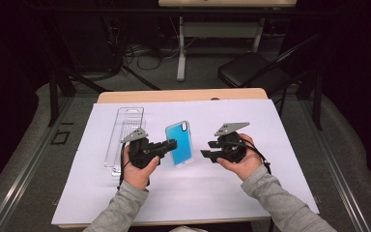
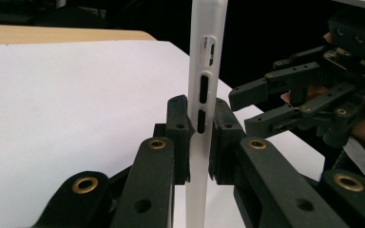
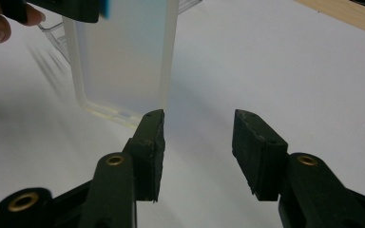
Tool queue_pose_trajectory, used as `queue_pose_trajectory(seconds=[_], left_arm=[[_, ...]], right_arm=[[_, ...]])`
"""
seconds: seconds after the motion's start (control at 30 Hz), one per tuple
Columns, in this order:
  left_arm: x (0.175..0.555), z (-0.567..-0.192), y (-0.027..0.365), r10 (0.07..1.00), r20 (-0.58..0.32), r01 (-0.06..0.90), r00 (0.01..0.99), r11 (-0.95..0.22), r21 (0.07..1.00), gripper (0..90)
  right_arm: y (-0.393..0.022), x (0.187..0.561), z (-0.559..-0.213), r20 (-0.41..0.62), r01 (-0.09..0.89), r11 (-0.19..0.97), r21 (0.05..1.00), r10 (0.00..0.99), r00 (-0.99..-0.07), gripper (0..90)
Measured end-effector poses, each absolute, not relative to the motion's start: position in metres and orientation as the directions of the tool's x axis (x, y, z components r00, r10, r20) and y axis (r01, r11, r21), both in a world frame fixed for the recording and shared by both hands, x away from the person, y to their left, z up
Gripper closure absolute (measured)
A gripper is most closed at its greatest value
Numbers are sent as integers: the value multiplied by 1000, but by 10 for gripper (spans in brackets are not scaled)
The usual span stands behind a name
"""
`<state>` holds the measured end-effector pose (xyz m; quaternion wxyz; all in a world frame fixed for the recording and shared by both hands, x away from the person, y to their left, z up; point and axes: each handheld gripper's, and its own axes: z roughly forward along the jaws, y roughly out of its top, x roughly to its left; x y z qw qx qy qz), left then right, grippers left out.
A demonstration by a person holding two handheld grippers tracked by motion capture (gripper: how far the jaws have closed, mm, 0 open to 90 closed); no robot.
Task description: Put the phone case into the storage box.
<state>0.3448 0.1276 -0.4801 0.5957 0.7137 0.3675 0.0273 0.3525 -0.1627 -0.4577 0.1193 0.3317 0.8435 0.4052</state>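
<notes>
Left gripper [image 1: 170,144] clamps the phone case [image 1: 179,143] by its side edge, holding it upright off the table

Light, flexible, slick silicone: grip the rim, not the thin back. Right gripper [image 3: 198,128] stands open, empty, just beside the case's lower corner

No legible text, label, brand mark, number or sign is present on any surface in the three views.
</notes>
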Motion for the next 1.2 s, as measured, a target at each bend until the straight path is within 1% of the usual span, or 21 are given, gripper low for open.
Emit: queue_pose_trajectory(seconds=[0.23, 0.37, 0.47, 0.63, 0.87, 0.93, 1.2], left_arm=[[339, -475, 132, 511, -374, 459, 774, -47, 887, 813], [338, -473, 136, 496, -363, 448, 789, -59, 892, 812], [337, -471, 140, 485, -357, 441, 798, -67, 895, 813], [335, -469, 145, 468, -358, 435, 808, -64, 898, 813], [335, -468, 148, 447, -357, 427, 820, -63, 902, 813], [334, -468, 149, 437, -358, 426, 825, -65, 902, 813], [332, -468, 148, 408, -357, 422, 840, -79, 903, 813]], right_arm=[[-167, 348, -457, 73, 427, 440, 790, 624, -778, 540], [-170, 346, -456, 98, 416, 412, 811, 605, -790, 539], [-172, 343, -454, 102, 386, 410, 827, 566, -818, 539], [-173, 341, -452, 117, 365, 395, 843, 529, -841, 540], [-173, 339, -452, 140, 360, 365, 858, 508, -850, 540], [-174, 337, -454, 161, 364, 346, 865, 494, -854, 539], [-168, 333, -457, 179, 351, 339, 873, 447, -876, 539]])
